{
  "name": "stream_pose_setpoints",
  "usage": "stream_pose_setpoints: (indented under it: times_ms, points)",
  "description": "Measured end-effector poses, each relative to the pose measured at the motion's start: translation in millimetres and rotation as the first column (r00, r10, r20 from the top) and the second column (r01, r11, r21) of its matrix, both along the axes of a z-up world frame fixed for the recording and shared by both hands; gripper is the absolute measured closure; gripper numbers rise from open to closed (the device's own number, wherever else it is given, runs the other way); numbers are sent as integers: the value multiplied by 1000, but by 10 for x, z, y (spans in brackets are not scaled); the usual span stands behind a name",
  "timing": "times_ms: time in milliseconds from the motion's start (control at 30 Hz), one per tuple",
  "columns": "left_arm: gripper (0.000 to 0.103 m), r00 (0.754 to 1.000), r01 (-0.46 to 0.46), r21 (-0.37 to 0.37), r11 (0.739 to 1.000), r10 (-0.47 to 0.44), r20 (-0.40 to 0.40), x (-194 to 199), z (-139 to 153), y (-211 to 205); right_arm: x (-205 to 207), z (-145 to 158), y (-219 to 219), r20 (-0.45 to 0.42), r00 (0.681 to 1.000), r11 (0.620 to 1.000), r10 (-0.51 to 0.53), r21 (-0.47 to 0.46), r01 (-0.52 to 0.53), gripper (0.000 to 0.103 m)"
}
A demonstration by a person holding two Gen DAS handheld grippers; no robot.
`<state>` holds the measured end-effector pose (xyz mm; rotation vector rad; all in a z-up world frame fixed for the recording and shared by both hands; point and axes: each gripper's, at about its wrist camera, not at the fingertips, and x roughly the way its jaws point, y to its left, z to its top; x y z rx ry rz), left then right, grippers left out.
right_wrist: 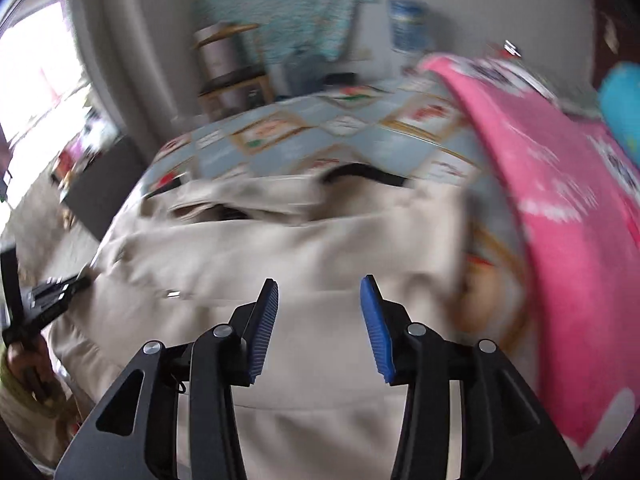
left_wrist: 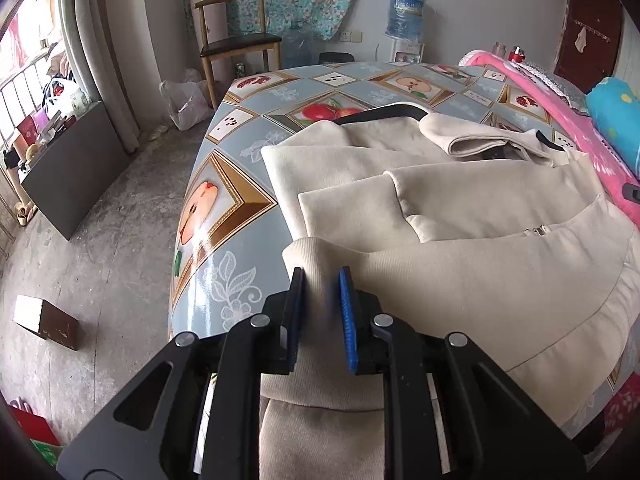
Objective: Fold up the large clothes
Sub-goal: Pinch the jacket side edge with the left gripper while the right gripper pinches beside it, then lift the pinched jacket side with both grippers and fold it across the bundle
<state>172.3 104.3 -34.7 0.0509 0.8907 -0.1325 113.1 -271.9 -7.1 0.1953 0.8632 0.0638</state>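
Observation:
A large beige jacket with a black collar lies spread on the fruit-patterned table, its sleeves folded across the front. My left gripper is shut on the jacket's ribbed hem at the near left corner; the cloth bunches between the blue pads. The right wrist view is blurred by motion. There my right gripper is open and empty, just above the jacket near its lower right part. The left gripper shows at the left edge of that view.
A pink blanket and a blue pillow lie along the table's right side. A wooden chair and water bottles stand behind the table. A dark cabinet and a small box are on the floor at left.

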Motion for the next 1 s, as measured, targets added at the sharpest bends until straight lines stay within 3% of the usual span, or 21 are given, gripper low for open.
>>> stream_pose_setpoints:
  times_ms: [100,233,333,600,700,733,767,867,1000]
  points:
    - [86,1000,0,2,1000,0,0,5,2,4,148,-77,-275,-29,999,997,16,78,-14,61]
    - [86,1000,-6,14,1000,6,-3,25,-5,1,480,-272,-409,-79,990,976,114,196,-97,60]
    - [86,1000,-19,7,1000,19,-6,36,-10,11,618,-443,-420,-141,982,980,128,172,-103,60]
    - [86,999,-33,15,999,33,-7,43,-16,-13,297,-555,-612,-152,967,934,204,327,-145,49]
    - [86,999,-33,24,999,33,2,41,-22,-23,256,-529,-568,-142,969,944,200,295,-151,49]
    - [87,999,-35,27,999,35,8,34,-21,-26,240,-507,-523,-143,972,957,186,251,-146,56]
    - [91,999,-35,30,999,34,14,26,-12,-30,234,-494,-485,-149,974,969,171,207,-138,73]
    - [97,998,-41,43,998,38,52,-52,83,-43,149,-401,-340,-139,982,991,128,67,-119,95]
    - [98,988,-43,39,998,37,150,-279,373,-38,-122,-102,-223,-40,995,995,88,-34,-89,97]
